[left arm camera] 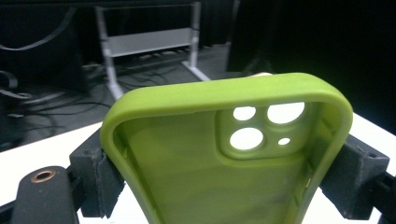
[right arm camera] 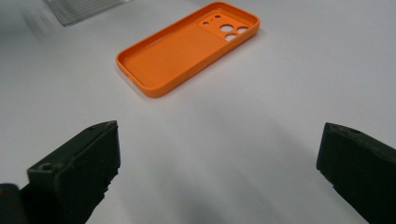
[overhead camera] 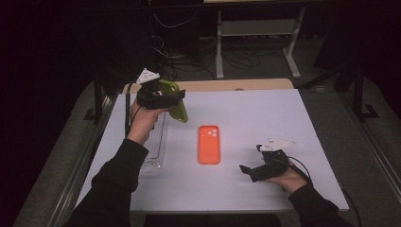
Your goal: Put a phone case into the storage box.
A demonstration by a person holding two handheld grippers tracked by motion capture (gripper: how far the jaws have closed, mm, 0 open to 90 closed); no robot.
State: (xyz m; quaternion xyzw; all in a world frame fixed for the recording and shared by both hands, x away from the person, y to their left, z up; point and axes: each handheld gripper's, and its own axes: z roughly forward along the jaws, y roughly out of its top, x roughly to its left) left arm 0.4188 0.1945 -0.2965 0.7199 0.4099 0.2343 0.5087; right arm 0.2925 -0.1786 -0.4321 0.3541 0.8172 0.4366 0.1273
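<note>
White counter (overhead camera: 265,118) under a single pool of light, and the room around it is dark. Behind the far edge there is a wooden strip, then a grey floor with a tangle of black cables and a white metal rack (overhead camera: 257,33) on 2 legs. A clear plastic tray (overhead camera: 156,142) lies on the left side of the counter.

The left hand-held gripper (overhead camera: 176,97) is raised above the far left corner, clamped on a green phone case (left arm camera: 224,154) across its 2 long sides, open side facing the camera, 4 camera holes at the top. The right hand-held gripper (overhead camera: 247,171) sits low over the near right part of the counter, its jaws spread wide with nothing between them. An orange phone case (right arm camera: 187,46) lies flat mid-counter, hollow side up, just ahead of those open jaws.

No brand, label or lettering can be read on either case.
</note>
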